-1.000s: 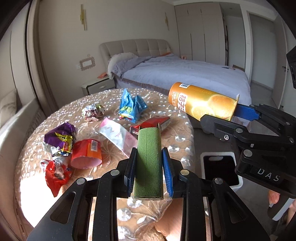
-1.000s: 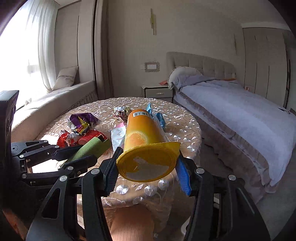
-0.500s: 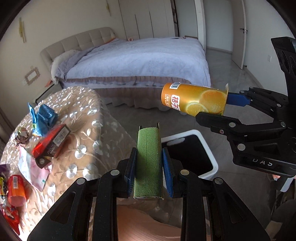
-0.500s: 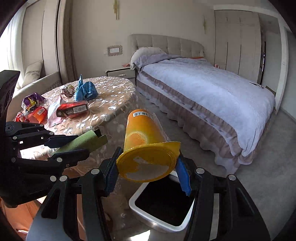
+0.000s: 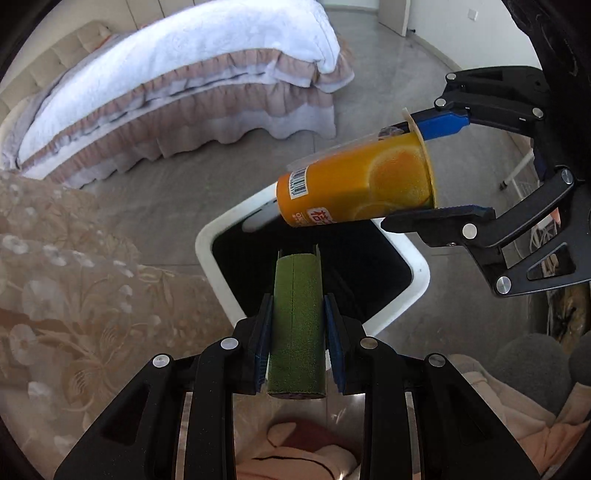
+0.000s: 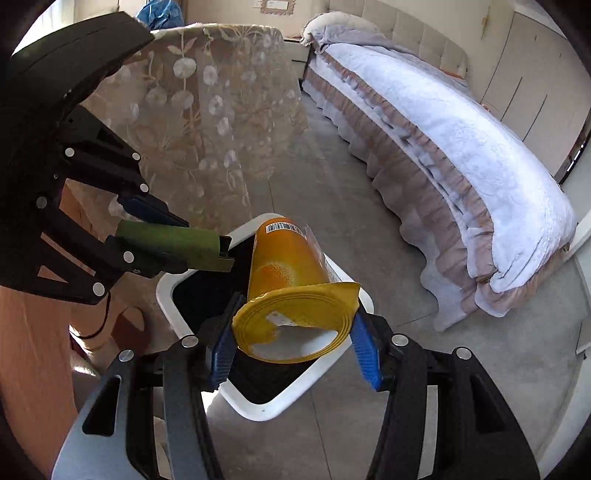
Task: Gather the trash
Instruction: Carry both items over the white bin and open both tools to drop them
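My left gripper (image 5: 297, 306) is shut on a green box (image 5: 296, 325) and holds it over the near edge of a white bin (image 5: 221, 273) with a black liner. The box also shows in the right wrist view (image 6: 173, 245). My right gripper (image 6: 295, 332) is shut on an orange cup (image 6: 284, 266) with a torn yellow lid, tilted over the bin (image 6: 258, 406). In the left wrist view the cup (image 5: 362, 184) hangs above the bin's far side, held by the right gripper (image 5: 436, 166).
A round table with a floral cloth (image 6: 207, 92) stands left of the bin; a blue wrapper (image 6: 159, 9) lies on it. A bed with a ruffled skirt (image 6: 461, 147) runs along the right. Grey floor (image 6: 424, 387) surrounds the bin.
Both grippers have swung away from the table and tilted down. They now hold the box and the cup directly over the bin, closer to it than before.
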